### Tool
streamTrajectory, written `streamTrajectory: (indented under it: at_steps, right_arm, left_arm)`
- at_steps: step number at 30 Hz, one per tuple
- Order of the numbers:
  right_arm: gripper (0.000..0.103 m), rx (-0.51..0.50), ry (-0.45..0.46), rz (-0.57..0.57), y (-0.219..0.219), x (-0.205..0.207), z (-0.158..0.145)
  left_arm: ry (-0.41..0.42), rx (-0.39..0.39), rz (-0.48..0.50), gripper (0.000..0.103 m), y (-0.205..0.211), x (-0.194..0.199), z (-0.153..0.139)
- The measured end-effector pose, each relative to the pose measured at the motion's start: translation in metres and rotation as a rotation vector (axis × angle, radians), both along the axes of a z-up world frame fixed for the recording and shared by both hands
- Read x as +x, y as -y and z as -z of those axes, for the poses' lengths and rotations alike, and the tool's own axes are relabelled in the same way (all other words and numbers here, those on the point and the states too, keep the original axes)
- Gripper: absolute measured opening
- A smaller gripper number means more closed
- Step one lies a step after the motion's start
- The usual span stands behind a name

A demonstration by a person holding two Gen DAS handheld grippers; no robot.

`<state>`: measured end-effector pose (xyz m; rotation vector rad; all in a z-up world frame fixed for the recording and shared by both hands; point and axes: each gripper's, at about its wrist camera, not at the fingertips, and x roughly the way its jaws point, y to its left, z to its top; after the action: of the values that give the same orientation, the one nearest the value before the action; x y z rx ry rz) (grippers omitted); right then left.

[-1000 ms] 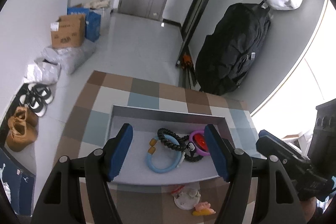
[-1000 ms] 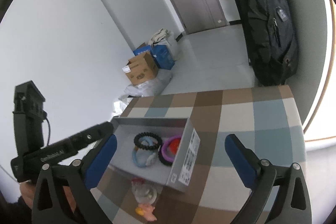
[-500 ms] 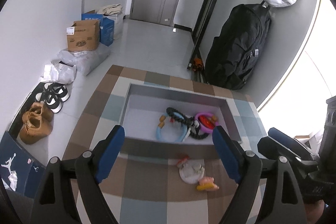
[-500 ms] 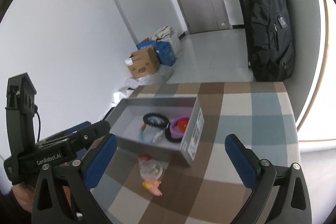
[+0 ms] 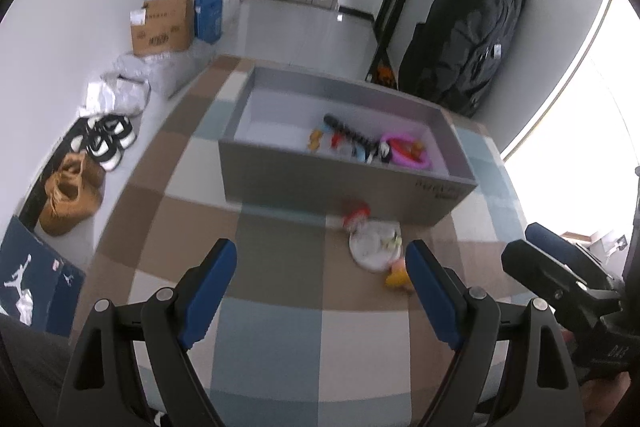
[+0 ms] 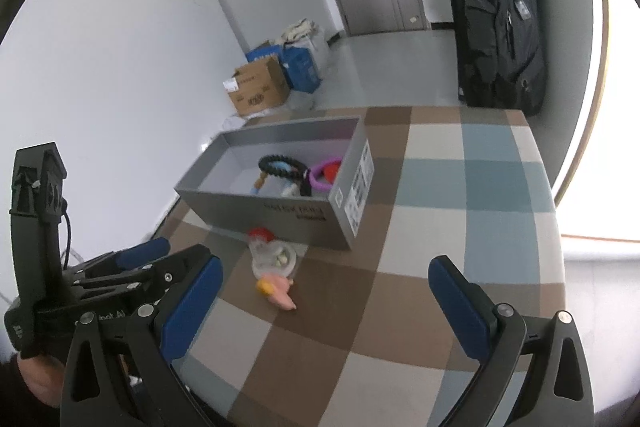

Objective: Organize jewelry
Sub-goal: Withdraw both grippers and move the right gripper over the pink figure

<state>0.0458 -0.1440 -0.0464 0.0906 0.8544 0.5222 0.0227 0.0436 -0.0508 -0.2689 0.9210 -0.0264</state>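
Note:
A grey open box (image 5: pixel 348 187) (image 6: pixel 280 211) stands on the checked tablecloth. Inside lie a black beaded bracelet (image 5: pixel 348 133) (image 6: pixel 280 163), a light blue ring (image 5: pixel 362 151) and a purple ring (image 5: pixel 404 151) (image 6: pixel 320 173). In front of the box, on the cloth, lies a clear round piece with a red part and a yellow-pink charm (image 5: pixel 376 247) (image 6: pixel 274 261). My left gripper (image 5: pixel 320 291) is open and empty, held back from the box. My right gripper (image 6: pixel 324 299) is open and empty, right of the left one.
The table (image 6: pixel 460 187) is round with a brown, blue and white check. Beyond it on the floor are cardboard boxes (image 5: pixel 164 25), plastic bags and shoes (image 5: pixel 104 141). A black bag (image 5: pixel 464 39) hangs by the wall at the far right.
Both grippers have pulled back and away from the box, toward the near table edge. The left gripper was over the box a second ago and now hangs well in front of it.

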Motion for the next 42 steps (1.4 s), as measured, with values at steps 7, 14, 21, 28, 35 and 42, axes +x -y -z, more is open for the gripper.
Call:
streamTrajectory:
  at_steps: [7,14,21,28,35,42]
  right_arm:
    - [0.103,-0.047,-0.038,-0.008,-0.007,0.005,0.012]
    - [0.103,-0.092,-0.081,-0.061,-0.021,0.004,0.027]
    - [0.102,-0.082,-0.094,-0.112,-0.032,0.003,0.035]
    - [0.089,-0.096,-0.087,-0.165,-0.049,-0.002,0.039]
    - [0.064,-0.115,-0.085,-0.193,-0.062,-0.003,0.041]
    - [0.035,-0.153,-0.073,-0.175,-0.066,0.0,0.043]
  left_arm:
    - [-0.022,0.01,0.007,0.083,-0.002,-0.003,0.003]
    - [-0.026,-0.041,-0.037,0.084,-0.014,-0.002,0.002]
    - [-0.031,-0.075,-0.064,0.084,-0.022,0.001,0.003]
    - [-0.036,-0.086,-0.087,0.084,-0.027,0.002,0.004]
    - [-0.048,-0.115,-0.109,0.084,-0.035,0.003,0.005]
    - [-0.061,-0.14,-0.117,0.084,-0.038,0.005,0.007]
